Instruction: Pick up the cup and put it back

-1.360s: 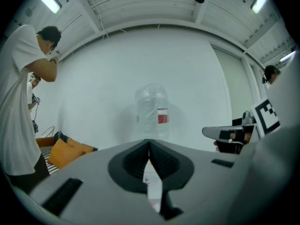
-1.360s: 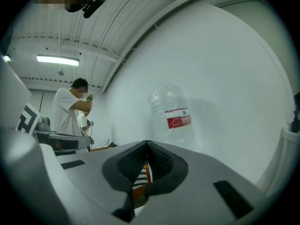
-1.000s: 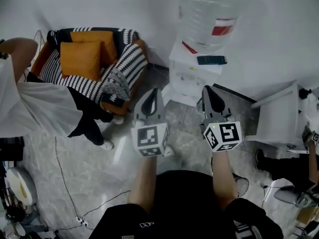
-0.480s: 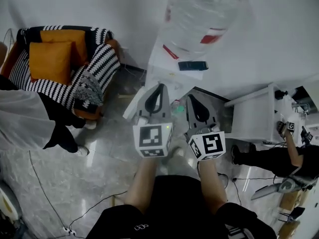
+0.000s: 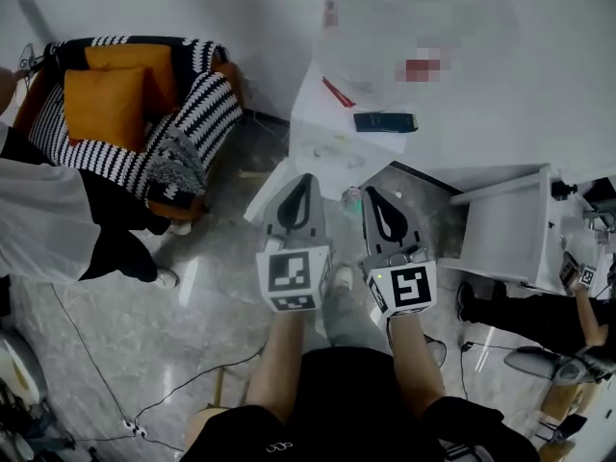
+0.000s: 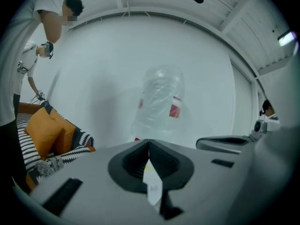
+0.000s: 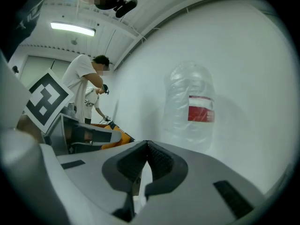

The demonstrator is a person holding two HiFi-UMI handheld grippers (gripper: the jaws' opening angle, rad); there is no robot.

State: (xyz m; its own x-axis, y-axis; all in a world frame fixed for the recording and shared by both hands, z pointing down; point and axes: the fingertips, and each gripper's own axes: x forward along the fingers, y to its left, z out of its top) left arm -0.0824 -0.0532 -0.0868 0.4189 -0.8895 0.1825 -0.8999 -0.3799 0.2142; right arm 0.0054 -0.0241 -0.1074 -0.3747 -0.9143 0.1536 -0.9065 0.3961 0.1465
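My left gripper (image 5: 303,181) and right gripper (image 5: 374,193) are held side by side in front of a white water dispenser (image 5: 332,138). Both point at it, roughly level. Both are shut with nothing between the jaws, as the left gripper view (image 6: 149,142) and the right gripper view (image 7: 147,144) show. A big clear water bottle (image 6: 161,102) with a red label (image 7: 201,109) stands on the dispenser. A small pale-green thing (image 5: 352,200) shows between the two grippers, low at the dispenser's front; it is too small to tell whether it is the cup.
A dark flat device (image 5: 385,121) lies on the dispenser's top. A striped armchair with orange cushions (image 5: 125,104) stands to the left, with a person in white (image 5: 38,224) beside it. A white cabinet (image 5: 505,224) and another person (image 5: 539,316) are to the right. Cables cross the floor (image 5: 115,373).
The right gripper has drawn closer to the left one, and both have sunk a little towards the dispenser. Both stay shut. The view has swung, so the dispenser now fills more of it.
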